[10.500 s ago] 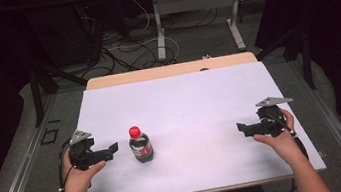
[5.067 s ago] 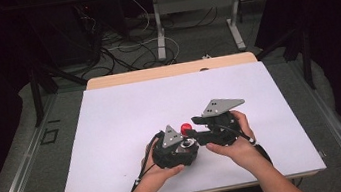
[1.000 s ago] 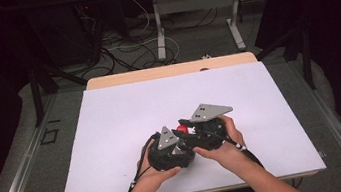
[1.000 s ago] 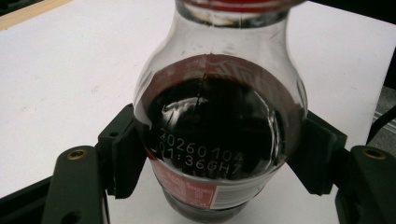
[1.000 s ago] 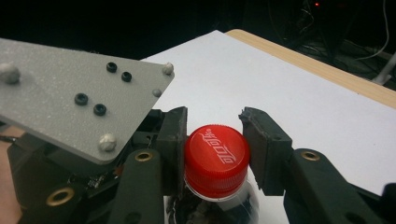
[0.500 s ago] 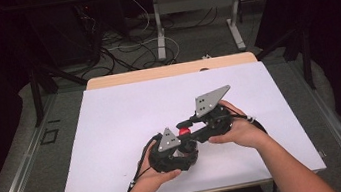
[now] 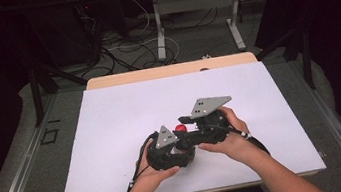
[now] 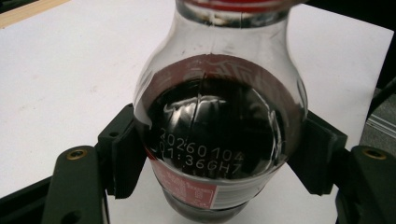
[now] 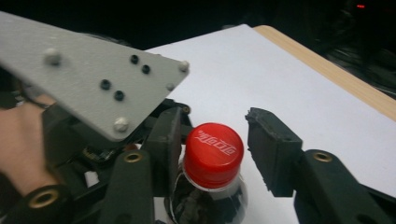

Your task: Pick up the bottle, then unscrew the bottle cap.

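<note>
right tool (image 9: 210, 140): jaws have just been opening; they stand either side of the red cap (image 9: 214, 150), left pad near it, right pad clear of it, nothing gripped.
left tool (image 8: 219, 154): closed tight on the belly of the cola bottle (image 8: 219, 140), both pads pressing the glassy sides.
bottle place: lower middle of the high view, upright on the white desk (image 7: 112, 129) between the two hands, cap (image 7: 180, 128) just peeking out.
just changed: a second ago the right tool sat closed over the cap; now it has let go and lifted a little.
meaning: probably a re-grip between twists; the cap still sits on the neck, so unscrewing isn't finished.
</note>
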Action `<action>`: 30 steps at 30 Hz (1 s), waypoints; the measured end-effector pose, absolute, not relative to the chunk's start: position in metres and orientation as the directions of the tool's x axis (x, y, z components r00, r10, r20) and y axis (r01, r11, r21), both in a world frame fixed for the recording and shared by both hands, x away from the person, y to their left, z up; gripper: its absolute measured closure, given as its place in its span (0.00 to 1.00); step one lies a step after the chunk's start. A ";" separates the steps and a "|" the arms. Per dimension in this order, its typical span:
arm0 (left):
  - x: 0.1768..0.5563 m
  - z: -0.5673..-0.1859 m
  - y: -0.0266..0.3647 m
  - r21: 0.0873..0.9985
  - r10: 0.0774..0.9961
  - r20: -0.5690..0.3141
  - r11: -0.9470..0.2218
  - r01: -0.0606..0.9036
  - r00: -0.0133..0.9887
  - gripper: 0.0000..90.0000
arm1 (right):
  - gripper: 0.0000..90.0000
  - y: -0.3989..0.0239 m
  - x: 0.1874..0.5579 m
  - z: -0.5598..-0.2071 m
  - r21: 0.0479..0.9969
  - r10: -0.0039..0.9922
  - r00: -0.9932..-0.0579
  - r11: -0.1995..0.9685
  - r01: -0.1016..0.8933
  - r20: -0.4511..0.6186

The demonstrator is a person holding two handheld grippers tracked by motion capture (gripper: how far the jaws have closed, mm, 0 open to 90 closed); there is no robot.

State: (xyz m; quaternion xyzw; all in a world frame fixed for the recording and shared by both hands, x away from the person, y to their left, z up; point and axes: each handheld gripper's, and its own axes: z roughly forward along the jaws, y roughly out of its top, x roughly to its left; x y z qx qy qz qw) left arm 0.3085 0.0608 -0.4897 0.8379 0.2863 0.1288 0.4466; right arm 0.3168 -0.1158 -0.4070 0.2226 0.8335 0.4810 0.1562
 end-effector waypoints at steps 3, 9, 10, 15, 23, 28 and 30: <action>0.309 -0.490 0.061 0.820 0.596 -0.043 -0.438 0.370 0.802 0.33 | 0.66 -0.112 0.315 -0.410 0.860 0.556 -0.831 0.430 0.274 -0.013; 0.309 -0.490 0.063 0.812 0.590 -0.035 -0.453 0.367 0.806 0.33 | 0.68 -0.112 0.319 -0.411 0.857 0.517 -0.856 0.450 0.251 -0.021; 0.308 -0.490 0.062 0.813 0.589 -0.038 -0.452 0.368 0.807 0.33 | 0.68 -0.113 0.323 -0.410 0.855 0.476 -0.879 0.471 0.218 -0.039; 0.307 -0.490 0.061 0.810 0.576 -0.039 -0.460 0.363 0.817 0.33 | 0.68 -0.122 0.340 -0.407 0.837 0.279 -0.960 0.533 0.121 -0.039; 0.307 -0.490 0.061 0.821 0.589 -0.039 -0.442 0.362 0.807 0.33 | 0.57 -0.126 0.337 -0.402 0.850 0.325 -0.945 0.505 0.147 -0.030; 0.309 -0.489 0.063 0.817 0.601 -0.043 -0.438 0.374 0.798 0.33 | 0.55 -0.123 0.321 -0.402 0.854 0.464 -0.885 0.472 0.217 -0.032; 0.310 -0.490 0.064 0.821 0.615 -0.054 -0.421 0.386 0.787 0.33 | 0.56 -0.120 0.315 -0.404 0.856 0.491 -0.871 0.463 0.231 -0.030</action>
